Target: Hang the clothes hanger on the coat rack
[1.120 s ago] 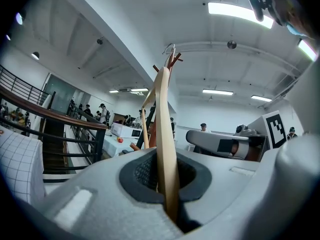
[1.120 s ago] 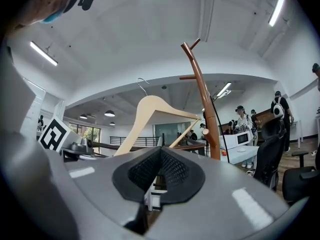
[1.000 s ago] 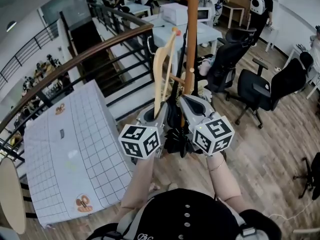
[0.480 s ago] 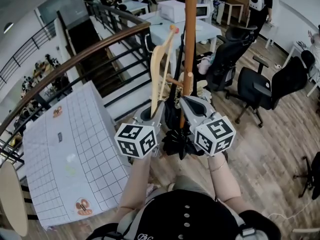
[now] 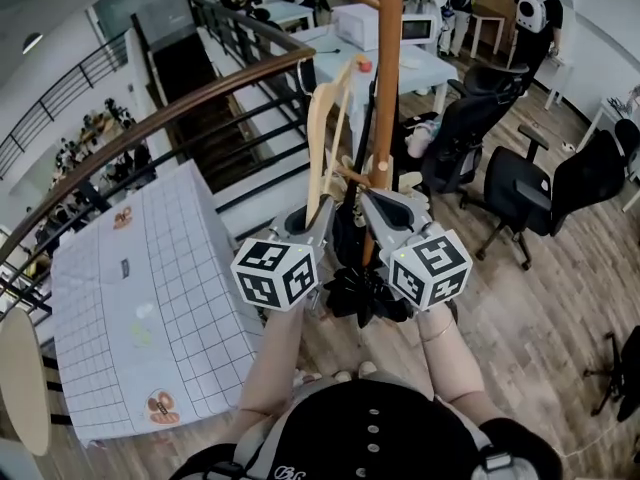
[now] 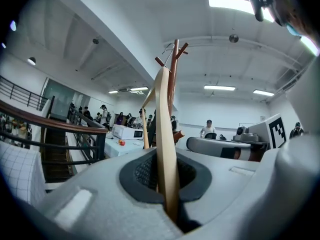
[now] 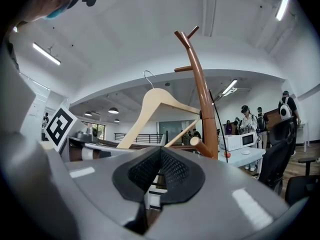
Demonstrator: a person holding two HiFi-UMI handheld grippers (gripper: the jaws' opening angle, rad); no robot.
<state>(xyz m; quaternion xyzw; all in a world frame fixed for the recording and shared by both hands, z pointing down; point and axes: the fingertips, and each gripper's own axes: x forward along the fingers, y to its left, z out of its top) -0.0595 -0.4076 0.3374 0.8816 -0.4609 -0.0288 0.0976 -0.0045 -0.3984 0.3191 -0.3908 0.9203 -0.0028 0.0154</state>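
Observation:
A pale wooden clothes hanger (image 5: 320, 143) stands upright, its lower end clamped in my left gripper (image 5: 320, 223). In the left gripper view the hanger (image 6: 166, 149) runs edge-on between the pads. The brown coat rack (image 5: 386, 78) rises just right of the hanger, with a short peg (image 5: 352, 176) between them. My right gripper (image 5: 372, 200) sits close against the pole, shut and empty. In the right gripper view the hanger (image 7: 161, 98) with its metal hook (image 7: 148, 77) hangs left of the coat rack (image 7: 202, 91), below its top branches; my right gripper (image 7: 160, 171) has its pads together.
A curved wooden railing (image 5: 170, 118) and a stairwell lie behind the rack on the left. A white gridded table (image 5: 150, 298) stands at the lower left. Black office chairs (image 5: 530, 193) are on the right. A white table with a microwave (image 5: 355, 23) and several people are at the back.
Both grippers have drifted slightly up and across with the hanger, staying beside the rack pole. The grip on the hanger is unchanged.

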